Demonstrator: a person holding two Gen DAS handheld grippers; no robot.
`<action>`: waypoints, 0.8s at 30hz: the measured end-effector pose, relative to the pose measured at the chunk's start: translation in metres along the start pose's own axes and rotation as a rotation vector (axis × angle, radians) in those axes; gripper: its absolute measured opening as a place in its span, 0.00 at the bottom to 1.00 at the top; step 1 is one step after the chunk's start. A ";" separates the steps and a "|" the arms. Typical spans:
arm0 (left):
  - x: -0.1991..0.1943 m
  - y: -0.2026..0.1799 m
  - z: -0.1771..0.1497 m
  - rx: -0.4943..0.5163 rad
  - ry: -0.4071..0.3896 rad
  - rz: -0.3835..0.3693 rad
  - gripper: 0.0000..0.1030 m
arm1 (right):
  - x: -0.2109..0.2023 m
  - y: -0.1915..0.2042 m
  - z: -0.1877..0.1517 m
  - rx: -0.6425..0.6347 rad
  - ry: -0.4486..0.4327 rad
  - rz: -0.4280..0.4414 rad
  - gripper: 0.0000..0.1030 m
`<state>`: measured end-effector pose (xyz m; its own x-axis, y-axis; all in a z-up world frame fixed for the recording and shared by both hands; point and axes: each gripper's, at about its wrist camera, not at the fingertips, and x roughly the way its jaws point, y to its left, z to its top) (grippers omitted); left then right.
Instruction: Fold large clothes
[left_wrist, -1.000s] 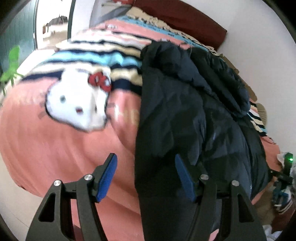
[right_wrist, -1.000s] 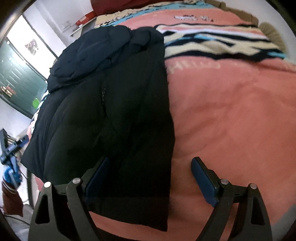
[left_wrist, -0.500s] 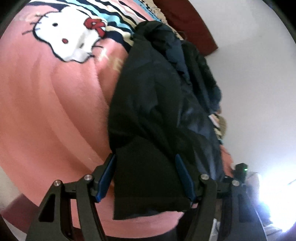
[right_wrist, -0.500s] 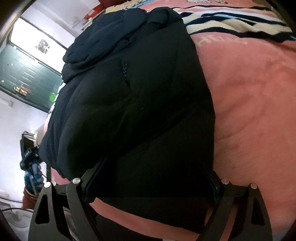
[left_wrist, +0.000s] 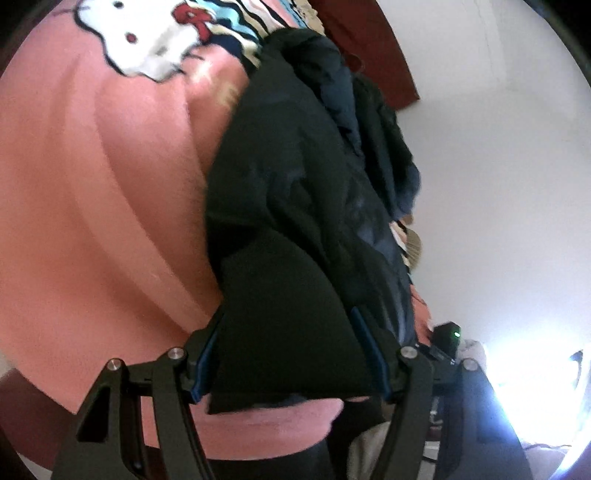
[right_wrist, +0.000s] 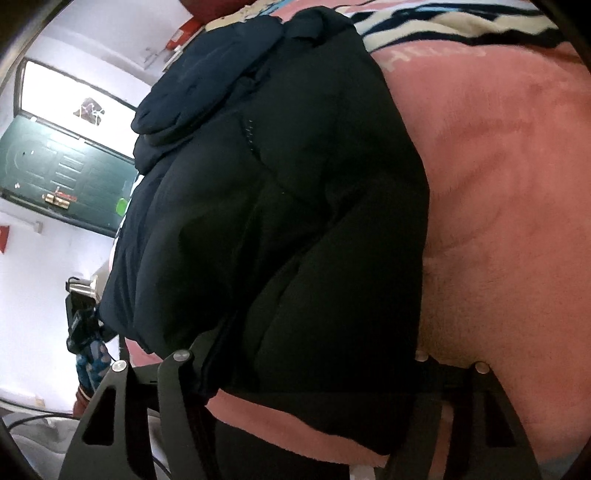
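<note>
Bedding, a pink cartoon-cat blanket (left_wrist: 92, 221), is spread as the folding surface, and a black padded jacket (left_wrist: 295, 192) is laid lengthwise along it with its hem at the near edge. The hem is straddled by the left gripper (left_wrist: 290, 354) and the right gripper (right_wrist: 306, 363), jaws spread wide and not yet closed, apparently so that both corners can be pinched for a fold.

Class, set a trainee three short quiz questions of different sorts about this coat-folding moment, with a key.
1. True or false: the left gripper is open with the dark coat hem between its fingers.
2. Multiple choice: the coat lies on A) a wooden floor, B) a pink blanket, C) a chair.
3. Fill in: in the right wrist view, the right gripper sits at the coat's near ____.

Key: 1 true; 2 B; 3 hem.
</note>
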<state>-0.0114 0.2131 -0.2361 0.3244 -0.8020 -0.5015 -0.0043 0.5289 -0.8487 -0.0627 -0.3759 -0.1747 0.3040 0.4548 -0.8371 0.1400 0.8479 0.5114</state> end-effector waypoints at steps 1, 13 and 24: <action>0.001 -0.002 -0.001 0.003 0.004 -0.012 0.62 | 0.001 0.001 0.000 0.001 0.002 0.002 0.65; -0.004 -0.057 0.005 0.130 -0.051 -0.008 0.18 | -0.004 0.010 0.004 0.008 -0.039 0.116 0.22; -0.042 -0.155 0.059 0.268 -0.203 -0.193 0.16 | -0.064 0.048 0.053 -0.069 -0.250 0.206 0.18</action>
<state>0.0317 0.1817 -0.0736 0.4758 -0.8370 -0.2702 0.3139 0.4486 -0.8368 -0.0251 -0.3787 -0.0857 0.5424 0.5449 -0.6395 -0.0099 0.7653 0.6436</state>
